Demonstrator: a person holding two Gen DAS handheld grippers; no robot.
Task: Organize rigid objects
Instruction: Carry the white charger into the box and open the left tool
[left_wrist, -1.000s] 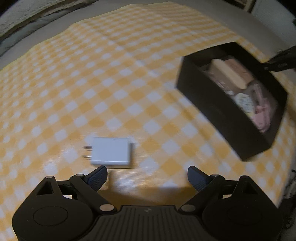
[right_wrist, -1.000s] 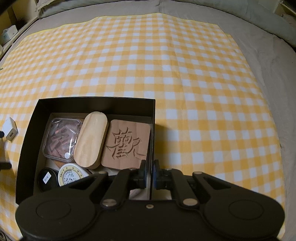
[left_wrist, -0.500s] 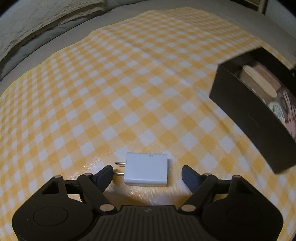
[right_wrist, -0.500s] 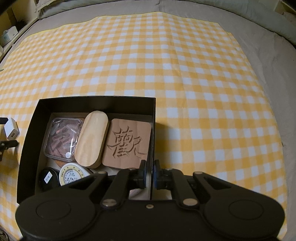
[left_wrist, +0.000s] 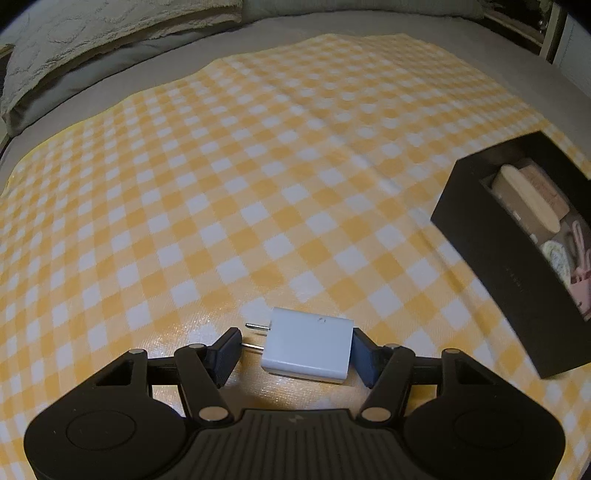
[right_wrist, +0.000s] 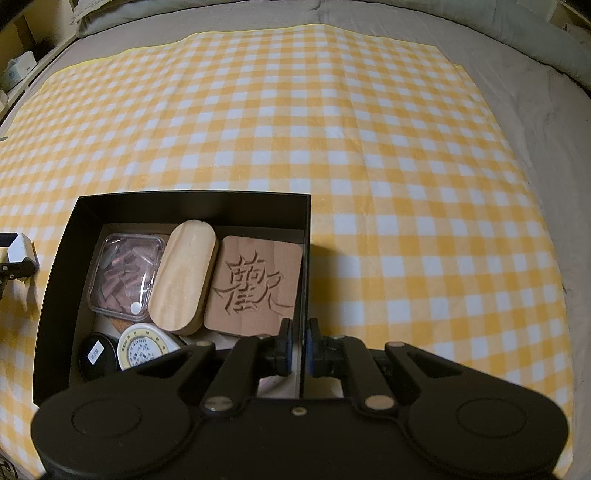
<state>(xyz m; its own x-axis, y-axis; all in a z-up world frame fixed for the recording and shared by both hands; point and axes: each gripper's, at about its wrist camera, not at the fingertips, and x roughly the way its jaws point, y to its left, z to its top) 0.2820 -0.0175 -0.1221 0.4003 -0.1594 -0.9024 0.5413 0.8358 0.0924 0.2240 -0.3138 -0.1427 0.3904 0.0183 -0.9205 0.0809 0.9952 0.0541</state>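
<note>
1. The white charger (left_wrist: 308, 349) is seen lying flat on the checked cloth (left_wrist: 258, 166), well apart from the black box (left_wrist: 517, 280) off to its right.
2. It is bracketed by the left gripper (left_wrist: 295, 354), whose jaws have just been closing: the right pad looks to be against the plug-free end, while the left pad is only at the prongs.
3. The charger's long axis is set across the jaws, prongs pointing left.
4. The box's near wall is pinched by the right gripper (right_wrist: 298, 347), jaws nearly closed on it.
5. The left gripper is judged nearer for the lift.
</note>
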